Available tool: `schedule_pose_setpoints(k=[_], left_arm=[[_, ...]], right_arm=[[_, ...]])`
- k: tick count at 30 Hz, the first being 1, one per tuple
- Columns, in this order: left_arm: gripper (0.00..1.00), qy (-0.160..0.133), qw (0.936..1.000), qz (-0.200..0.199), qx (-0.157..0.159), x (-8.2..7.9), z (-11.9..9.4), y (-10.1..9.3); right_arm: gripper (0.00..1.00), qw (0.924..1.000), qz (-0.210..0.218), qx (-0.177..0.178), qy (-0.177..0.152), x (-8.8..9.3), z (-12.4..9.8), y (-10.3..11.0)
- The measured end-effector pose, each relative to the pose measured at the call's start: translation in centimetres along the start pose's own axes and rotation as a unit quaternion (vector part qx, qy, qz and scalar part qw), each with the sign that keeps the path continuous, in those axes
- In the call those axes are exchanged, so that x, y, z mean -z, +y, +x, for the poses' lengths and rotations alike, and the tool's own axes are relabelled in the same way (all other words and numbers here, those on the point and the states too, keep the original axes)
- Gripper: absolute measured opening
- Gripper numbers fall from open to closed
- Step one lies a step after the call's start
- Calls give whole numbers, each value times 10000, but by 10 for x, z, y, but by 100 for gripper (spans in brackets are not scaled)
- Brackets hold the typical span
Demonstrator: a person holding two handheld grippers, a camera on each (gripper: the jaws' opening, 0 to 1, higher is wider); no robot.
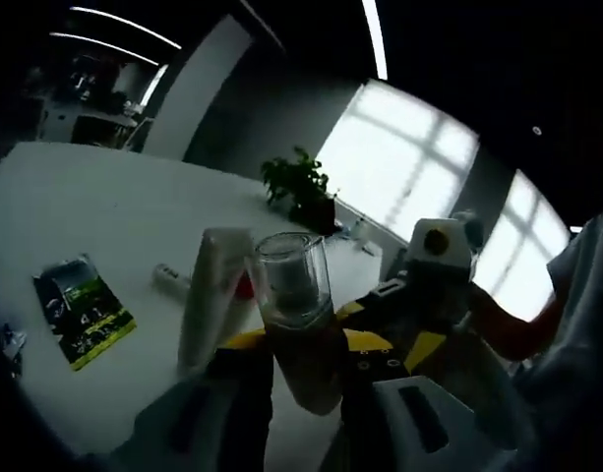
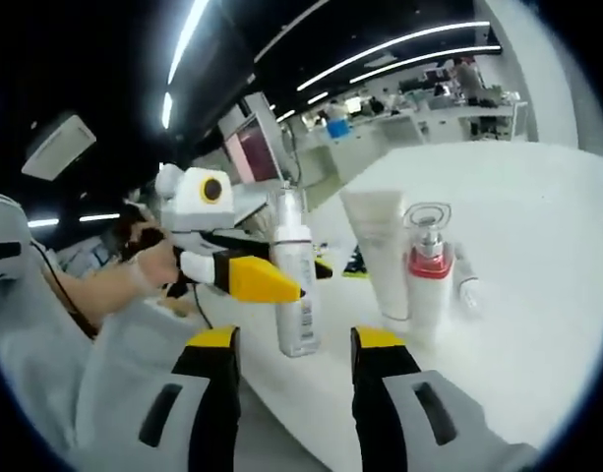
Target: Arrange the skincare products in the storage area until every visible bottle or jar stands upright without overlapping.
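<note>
The left gripper [image 2: 281, 285] pinches a clear-capped pump bottle [image 2: 294, 285] between its fingers, holding it above the white desk [image 2: 537, 256]. Just beside that bottle stand a white tube [image 2: 375, 251] and a red-collared pump bottle [image 2: 428, 275], touching. The right gripper [image 2: 293, 344] has its fingers spread apart.

Open-plan office, strip lights [image 2: 399, 44], desks [image 2: 419, 123], windows [image 1: 404, 162]

Grey tongs [image 2: 291, 369] with yellow tips; white sleeve [image 1: 586, 324].

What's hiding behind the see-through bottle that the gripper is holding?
Behind the clear-capped bottle stands a white tube, with a bit of red peeking between them. What the red belongs to is covered here.
</note>
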State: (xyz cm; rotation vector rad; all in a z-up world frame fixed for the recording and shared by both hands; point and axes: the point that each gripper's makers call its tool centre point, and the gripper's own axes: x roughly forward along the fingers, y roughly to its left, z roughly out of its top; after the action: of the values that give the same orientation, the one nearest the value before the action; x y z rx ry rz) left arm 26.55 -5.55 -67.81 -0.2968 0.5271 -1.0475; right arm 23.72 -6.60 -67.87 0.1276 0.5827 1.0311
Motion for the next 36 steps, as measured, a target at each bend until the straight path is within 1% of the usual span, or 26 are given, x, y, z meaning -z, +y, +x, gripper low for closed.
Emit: schedule_pose_setpoints(k=[1, 5, 7, 12, 13, 14, 15, 17, 18, 21, 23, 27, 29, 31, 32, 36], left_arm=[[20, 66, 9999, 105, -47, 3, 1, 1], [20, 196, 9995, 245, -94, 8, 3, 4], [20, 258, 9991, 332, -108, 10, 5, 4], [20, 488, 9960, 726, -157, 19, 8, 2], [20, 548, 9949, 822, -214, 21, 9, 3], [20, 533, 9938, 932, -275, 20, 9, 5], [20, 495, 9920, 1092, -399, 18, 10, 8], [20, 544, 9908, 1176, -401, 19, 11, 7], [20, 533, 9895, 1262, -454, 18, 11, 8], [20, 627, 9870, 1382, -534, 21, 11, 10], [20, 704, 9832, 1577, -591, 25, 13, 11], [20, 735, 9812, 1665, -637, 25, 13, 10], [20, 741, 9801, 1698, -709, 25, 13, 12], [20, 758, 9785, 1758, -765, 26, 13, 14], [20, 772, 9774, 1801, -790, 26, 13, 14], [20, 852, 9728, 1961, -897, 28, 13, 16]], right_arm=[[43, 10000, -13, -26, -8, -1, 0, 1], [41, 10000, -30, -43, -13, -4, 0, -1], [39, 10000, -25, -26, -25, -6, 1, -3], [37, 10000, 8, 28, -70, -12, 4, -8], [37, 10000, -7, 25, -49, -12, 4, -8], [36, 9999, -13, 67, -83, -14, 5, -9], [36, 9999, -19, 75, -103, -16, 5, -9], [34, 9998, -7, 108, -155, -20, 6, -10], [34, 9996, -20, 165, -208, -24, 7, -11], [32, 9990, -82, 302, -306, -31, 10, -12], [33, 9986, -124, 358, -368, -36, 14, -11], [34, 9981, -224, 506, -257, -33, 23, -11], [32, 9980, -205, 528, -294, -34, 25, -9], [32, 9971, -270, 645, -290, -35, 27, -11], [32, 9966, -337, 720, -236, -35, 28, -13], [30, 9963, -312, 775, -216, -34, 32, -12]])
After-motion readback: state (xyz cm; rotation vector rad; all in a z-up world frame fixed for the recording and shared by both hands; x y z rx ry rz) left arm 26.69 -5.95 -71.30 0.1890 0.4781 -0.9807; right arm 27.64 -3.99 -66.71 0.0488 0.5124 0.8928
